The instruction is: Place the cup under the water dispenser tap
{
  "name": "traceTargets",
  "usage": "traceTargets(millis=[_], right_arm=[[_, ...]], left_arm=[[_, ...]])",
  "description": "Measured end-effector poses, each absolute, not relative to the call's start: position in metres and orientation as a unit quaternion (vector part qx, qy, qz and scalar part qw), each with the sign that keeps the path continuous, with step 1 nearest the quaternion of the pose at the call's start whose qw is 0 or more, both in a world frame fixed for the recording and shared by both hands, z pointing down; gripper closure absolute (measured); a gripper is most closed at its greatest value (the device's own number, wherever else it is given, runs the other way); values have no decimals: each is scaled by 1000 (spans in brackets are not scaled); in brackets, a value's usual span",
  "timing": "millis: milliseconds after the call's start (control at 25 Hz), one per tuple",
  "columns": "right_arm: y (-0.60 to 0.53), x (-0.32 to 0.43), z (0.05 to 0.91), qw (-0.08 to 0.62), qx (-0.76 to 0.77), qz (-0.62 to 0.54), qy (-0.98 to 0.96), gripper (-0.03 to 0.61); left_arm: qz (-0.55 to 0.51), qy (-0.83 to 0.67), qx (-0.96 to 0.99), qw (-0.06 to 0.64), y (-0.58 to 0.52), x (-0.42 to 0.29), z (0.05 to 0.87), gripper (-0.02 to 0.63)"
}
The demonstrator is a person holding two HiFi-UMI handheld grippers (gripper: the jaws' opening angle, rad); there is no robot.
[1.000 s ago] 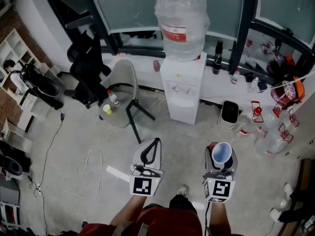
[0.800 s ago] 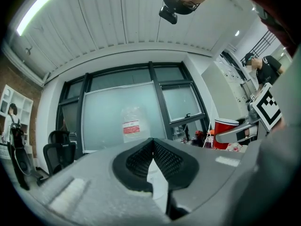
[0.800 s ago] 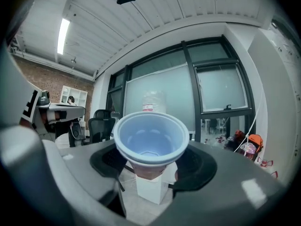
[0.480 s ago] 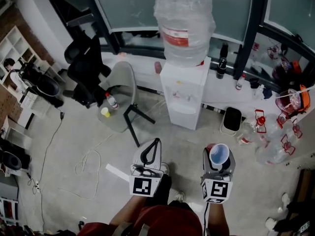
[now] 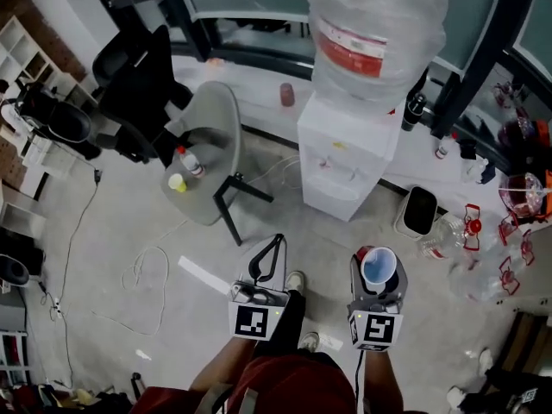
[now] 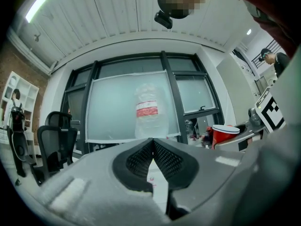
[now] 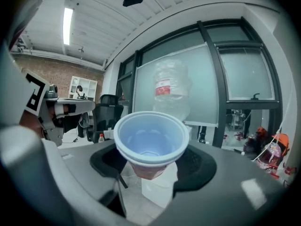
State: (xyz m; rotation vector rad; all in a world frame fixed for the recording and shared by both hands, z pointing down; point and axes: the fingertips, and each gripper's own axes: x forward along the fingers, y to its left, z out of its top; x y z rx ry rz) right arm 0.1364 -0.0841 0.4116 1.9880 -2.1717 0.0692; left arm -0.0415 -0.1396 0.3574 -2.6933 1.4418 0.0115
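The red label (image 5: 349, 46) on the water dispenser (image 5: 343, 158) cannot be read. The right tool (image 7: 153, 163), near level, clamps the upright cup (image 7: 150, 135); the left tool (image 6: 153, 144) is closed, empty.

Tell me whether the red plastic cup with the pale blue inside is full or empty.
Empty. The right gripper view looks into the red plastic cup and shows its bare pale blue bottom, no liquid.
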Motion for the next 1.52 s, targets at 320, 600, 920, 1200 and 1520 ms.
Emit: traceTargets(millis=[320,600,920,1200,1520], right_arm=[[-179,105,501,137,637,51,-757,293],[-234,97,598,169,626,84,-757,293],[-277,92,706,207,619,125,-747,293],[-294,90,781,234,606,148,-746,293],[-304,90,825,246,608,159,-738,295]], left_arm=[[-17,466,-885,20,-229,-47,441,614],[-39,456,-889,-2,-274,-47,533,614],[-73,441,-894,-29,-309,-44,638,612],[-81,430,-898,-53,-322,-32,704,612],[-95,425,-897,-78,-319,-37,750,612]])
